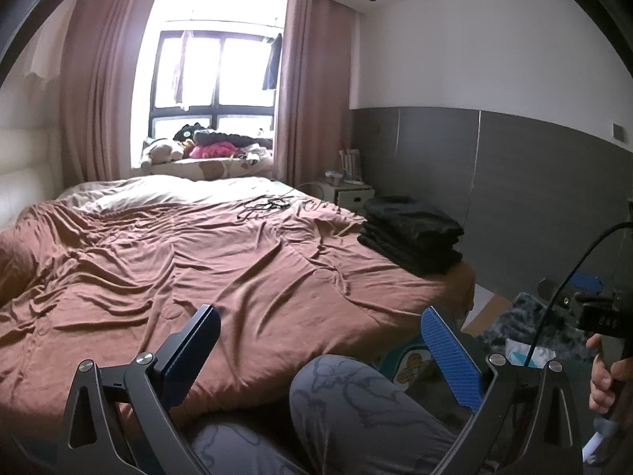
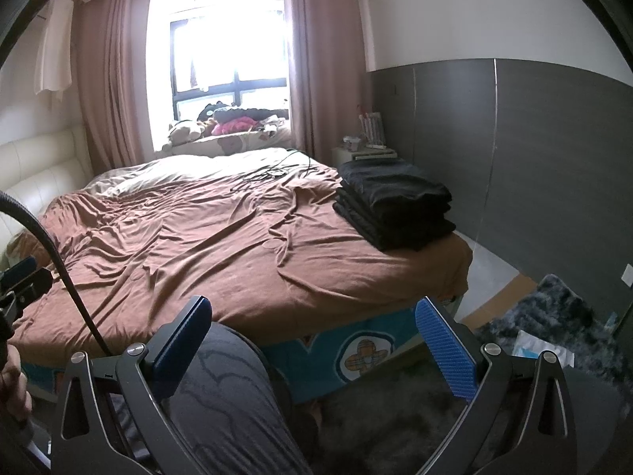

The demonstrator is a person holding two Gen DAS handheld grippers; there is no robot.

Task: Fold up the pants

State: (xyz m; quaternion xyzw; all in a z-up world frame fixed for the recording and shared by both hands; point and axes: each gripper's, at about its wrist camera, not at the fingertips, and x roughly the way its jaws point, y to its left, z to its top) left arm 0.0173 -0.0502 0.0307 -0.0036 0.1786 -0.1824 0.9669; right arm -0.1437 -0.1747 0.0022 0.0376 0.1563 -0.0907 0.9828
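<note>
Daylight pours in through the window (image 1: 215, 75), blown out to plain white in both views (more so in the right wrist view (image 2: 225, 35)). The rest of the room sits dim and slightly grainy. Soft shadows fill the creases of the brown bedspread (image 1: 190, 261). Fisheye distortion bends the walls, and black vignetting rings the corners. Focus stays fairly sharp throughout
</note>
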